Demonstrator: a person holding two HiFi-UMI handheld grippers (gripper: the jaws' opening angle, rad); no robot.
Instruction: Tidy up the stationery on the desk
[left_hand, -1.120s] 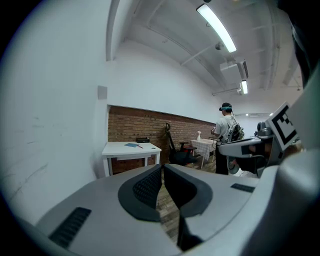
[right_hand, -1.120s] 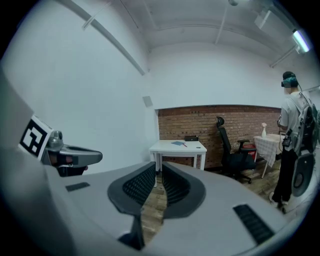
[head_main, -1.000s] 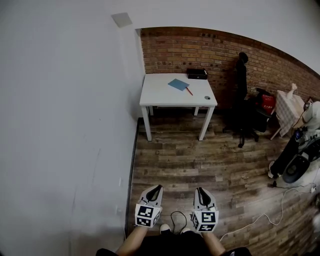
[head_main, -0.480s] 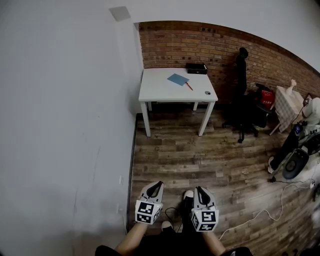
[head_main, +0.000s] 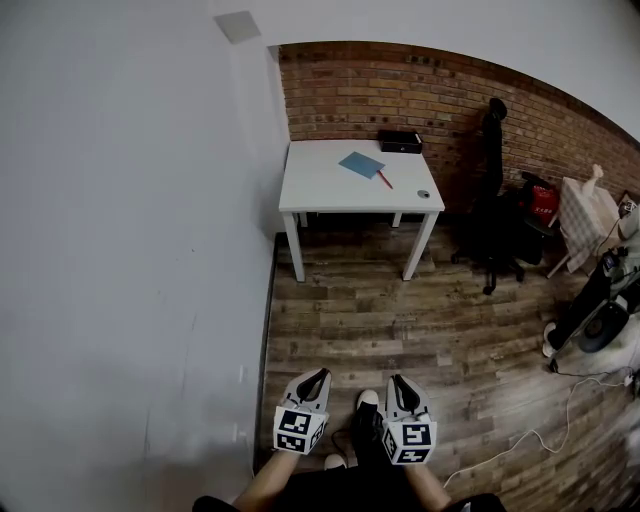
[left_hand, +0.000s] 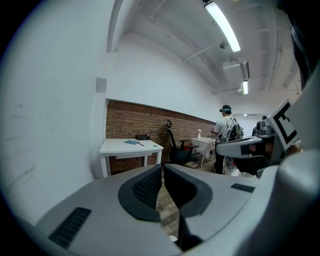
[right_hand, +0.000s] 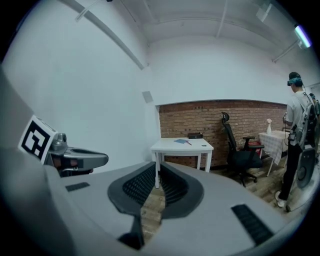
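A white desk (head_main: 330, 195) stands far ahead against the brick wall. On it lie a blue notebook (head_main: 361, 165), a red pen (head_main: 383, 179), a black box (head_main: 399, 142) at the back and a small round item (head_main: 423, 194) near the right edge. My left gripper (head_main: 319, 376) and right gripper (head_main: 398, 380) hang side by side over the wooden floor, well short of the desk. Both are shut with nothing between their jaws. The desk (left_hand: 131, 146) shows small in the left gripper view, and the desk (right_hand: 182, 146) also shows in the right gripper view.
A black office chair (head_main: 490, 215) stands right of the desk, with red bags (head_main: 538, 203) and a cloth-covered table (head_main: 585, 215) beyond it. A person (right_hand: 300, 130) stands at the far right. A white wall (head_main: 130, 250) runs along the left. Cables (head_main: 560, 410) lie on the floor.
The desk has drawn slightly nearer and a foot has stepped forward between the grippers. Both grippers have kept their places in the view, jaws unchanged.
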